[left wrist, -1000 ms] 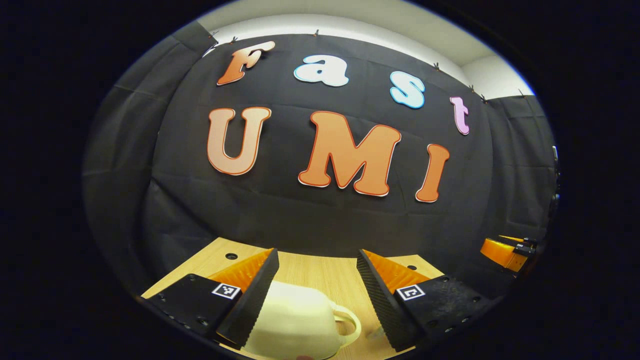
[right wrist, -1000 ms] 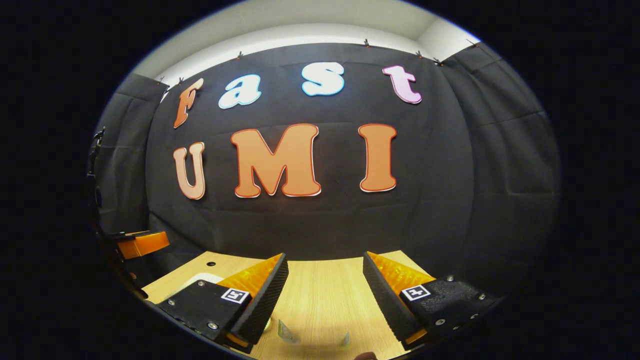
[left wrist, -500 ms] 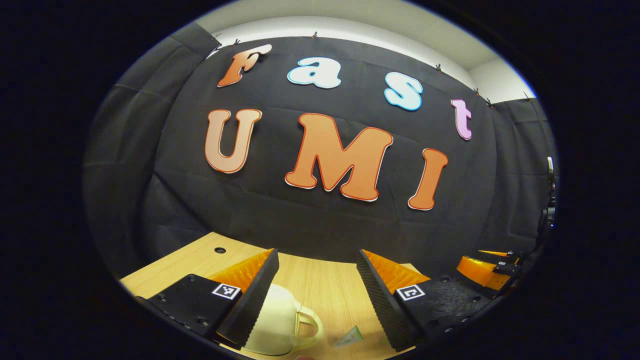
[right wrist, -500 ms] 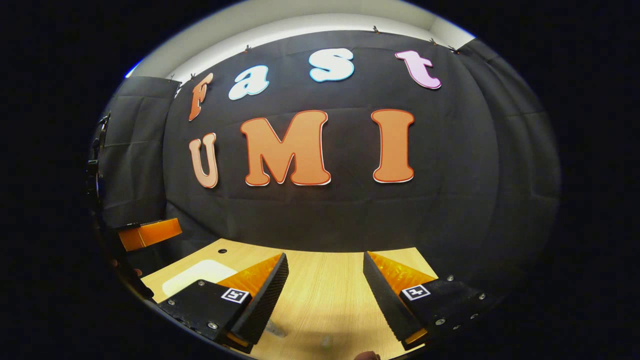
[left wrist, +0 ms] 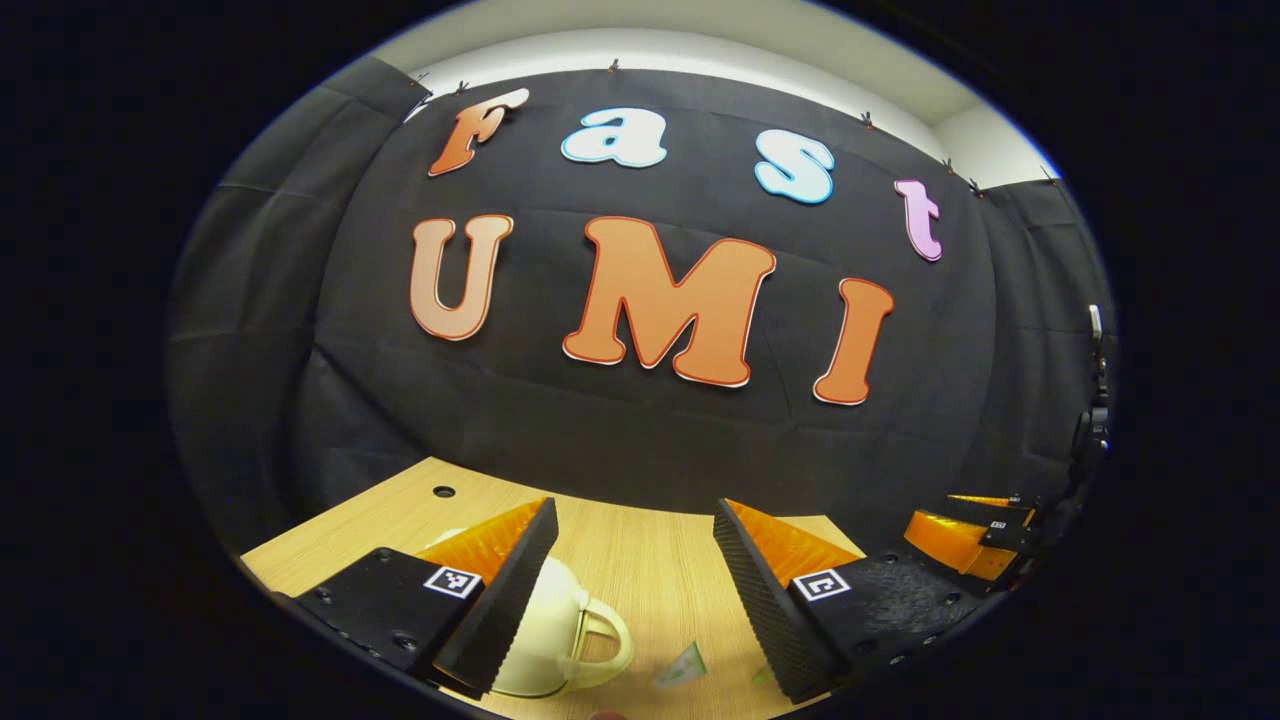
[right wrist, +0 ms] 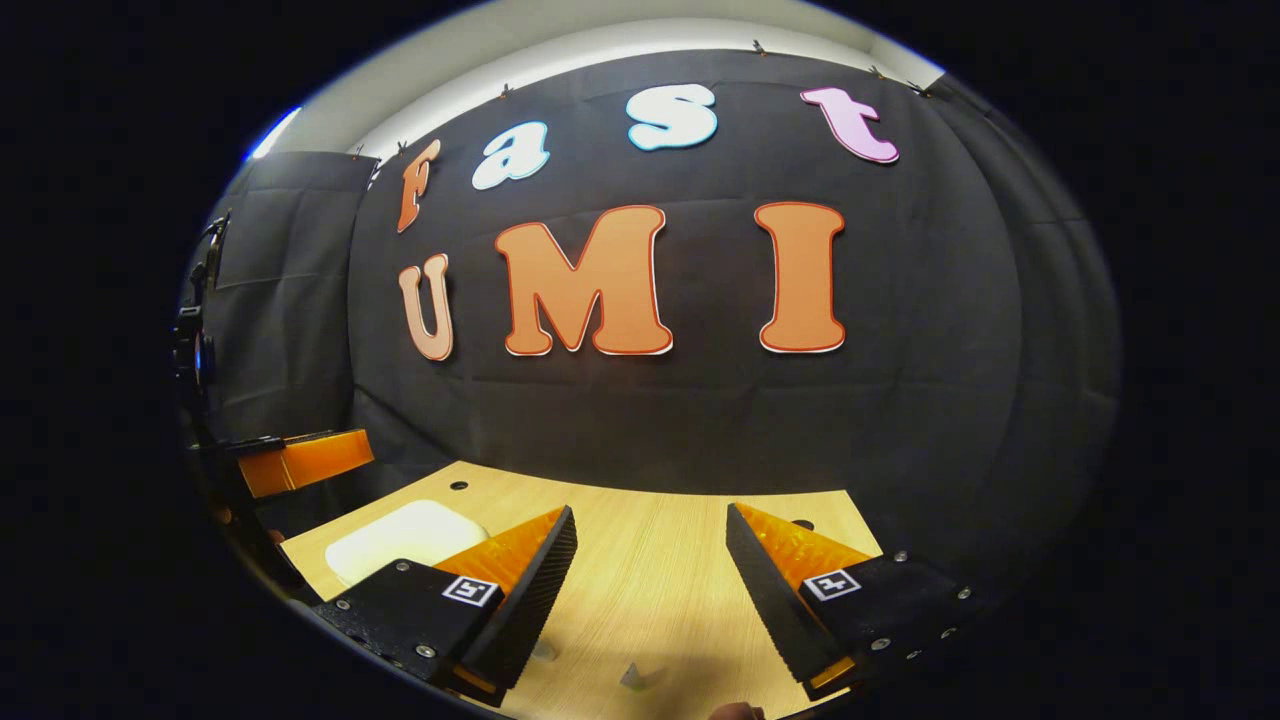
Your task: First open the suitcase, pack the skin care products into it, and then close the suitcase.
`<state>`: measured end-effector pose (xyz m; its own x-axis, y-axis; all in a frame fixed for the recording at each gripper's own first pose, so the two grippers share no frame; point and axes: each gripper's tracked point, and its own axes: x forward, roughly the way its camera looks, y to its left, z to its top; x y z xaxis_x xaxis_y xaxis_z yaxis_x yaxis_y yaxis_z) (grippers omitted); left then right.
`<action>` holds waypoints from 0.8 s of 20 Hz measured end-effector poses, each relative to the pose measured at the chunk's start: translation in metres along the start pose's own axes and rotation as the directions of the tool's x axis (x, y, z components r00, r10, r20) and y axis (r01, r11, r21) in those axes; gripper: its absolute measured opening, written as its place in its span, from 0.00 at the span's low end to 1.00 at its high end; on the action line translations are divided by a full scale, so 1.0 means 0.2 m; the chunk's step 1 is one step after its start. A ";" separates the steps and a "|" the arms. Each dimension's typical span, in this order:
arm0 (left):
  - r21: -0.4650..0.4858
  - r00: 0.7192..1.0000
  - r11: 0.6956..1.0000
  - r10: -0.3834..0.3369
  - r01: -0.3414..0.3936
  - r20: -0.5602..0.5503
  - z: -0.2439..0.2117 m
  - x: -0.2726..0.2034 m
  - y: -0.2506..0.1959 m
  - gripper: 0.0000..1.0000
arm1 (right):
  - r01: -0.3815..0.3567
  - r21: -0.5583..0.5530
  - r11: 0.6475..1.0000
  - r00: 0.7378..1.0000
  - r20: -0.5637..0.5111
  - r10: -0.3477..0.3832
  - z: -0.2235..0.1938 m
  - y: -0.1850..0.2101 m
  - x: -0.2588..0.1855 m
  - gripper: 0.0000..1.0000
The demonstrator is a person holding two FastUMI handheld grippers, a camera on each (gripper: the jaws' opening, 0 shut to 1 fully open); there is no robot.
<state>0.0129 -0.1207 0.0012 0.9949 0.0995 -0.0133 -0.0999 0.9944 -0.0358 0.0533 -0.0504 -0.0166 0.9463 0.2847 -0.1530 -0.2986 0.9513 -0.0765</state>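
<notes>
Wooden desk (left wrist: 640, 560) bearing a closed cream suitcase (left wrist: 545, 625); left hand-held gripper (left wrist: 632, 600) and right hand-held gripper (right wrist: 648, 600) both spread wide, holding nothing

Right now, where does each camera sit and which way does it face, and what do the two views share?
Left gripper view: rides the left gripper, faces the booth wall over the table; own open fingers frame the cream suitcase; the right gripper shows far right.
Right gripper view: rides the right gripper, same heading; own open fingers; the left gripper shows far left.
Shared: table, suitcase, wall.
</notes>
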 end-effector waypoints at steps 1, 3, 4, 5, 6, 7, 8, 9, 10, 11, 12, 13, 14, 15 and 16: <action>0.023 1.000 1.000 0.007 -0.007 0.005 -0.01 0.01 0.01 0.97 | 0.005 0.000 1.000 1.000 -0.003 -0.005 -0.01 -0.01 0.00 0.95; 0.115 1.000 0.993 0.023 -0.025 0.015 -0.02 0.04 0.02 0.97 | 0.013 0.003 1.000 1.000 -0.013 -0.013 -0.03 -0.03 0.00 0.95; 0.165 1.000 0.986 0.026 -0.028 0.013 -0.04 0.04 0.02 0.97 | 0.018 0.008 1.000 1.000 -0.025 -0.018 -0.05 -0.04 0.00 0.95; 0.211 1.000 0.977 0.028 -0.029 0.008 -0.07 0.05 0.02 0.97 | 0.022 0.014 1.000 0.999 -0.039 -0.021 -0.07 -0.05 0.00 0.95; 0.253 1.000 0.967 0.029 -0.026 -0.008 -0.11 0.05 0.01 0.97 | 0.024 0.022 0.999 0.998 -0.053 -0.023 -0.10 -0.06 0.00 0.95; 0.294 0.999 0.956 0.030 -0.019 -0.032 -0.19 0.06 0.01 0.94 | 0.024 0.031 0.999 0.997 -0.068 -0.022 -0.12 -0.06 0.00 0.95; 0.343 0.998 0.939 0.030 -0.008 -0.061 -0.25 0.06 0.01 0.97 | 0.027 0.040 0.999 0.996 -0.083 -0.024 -0.15 -0.07 0.00 0.95; 0.399 0.995 0.917 0.033 0.007 -0.092 -0.32 0.06 0.02 0.97 | 0.033 0.048 0.998 0.995 -0.098 -0.028 -0.17 -0.08 0.00 0.95; 0.459 0.992 0.888 0.037 0.022 -0.121 -0.40 0.08 0.03 0.99 | 0.036 0.053 0.998 0.994 -0.108 -0.030 -0.19 -0.09 0.00 0.95; 0.515 0.988 0.856 0.043 0.042 -0.151 -0.48 0.07 0.05 0.99 | 0.037 0.056 0.998 0.993 -0.113 -0.030 -0.20 -0.10 -0.01 0.95; 0.557 0.981 0.828 0.058 0.057 -0.187 -0.56 0.08 0.08 1.00 | 0.040 0.057 0.998 0.993 -0.117 -0.033 -0.22 -0.10 -0.01 0.95; 0.580 0.974 0.811 0.064 0.078 -0.220 -0.65 0.07 0.09 0.98 | 0.044 0.057 0.997 0.992 -0.123 -0.037 -0.23 -0.11 -0.01 0.95; 0.591 0.964 0.800 0.066 0.102 -0.256 -0.73 0.07 0.09 0.99 | 0.047 0.056 0.997 0.991 -0.130 -0.039 -0.25 -0.12 -0.01 0.95; 0.604 0.956 0.787 0.067 0.126 -0.287 -0.80 0.06 0.09 0.99 | 0.051 0.054 0.997 0.990 -0.135 -0.043 -0.26 -0.13 -0.02 0.95; 0.630 0.947 0.764 0.080 0.143 -0.312 -0.86 0.06 0.10 0.99 | 0.054 0.051 0.997 0.989 -0.138 -0.046 -0.27 -0.14 -0.01 0.95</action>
<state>0.0208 -0.1062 -0.1716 0.9309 0.1625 -0.3273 0.0718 0.7968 0.5999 0.0521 -0.0837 -0.0675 0.9330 0.2217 -0.2836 -0.2408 0.9700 -0.0340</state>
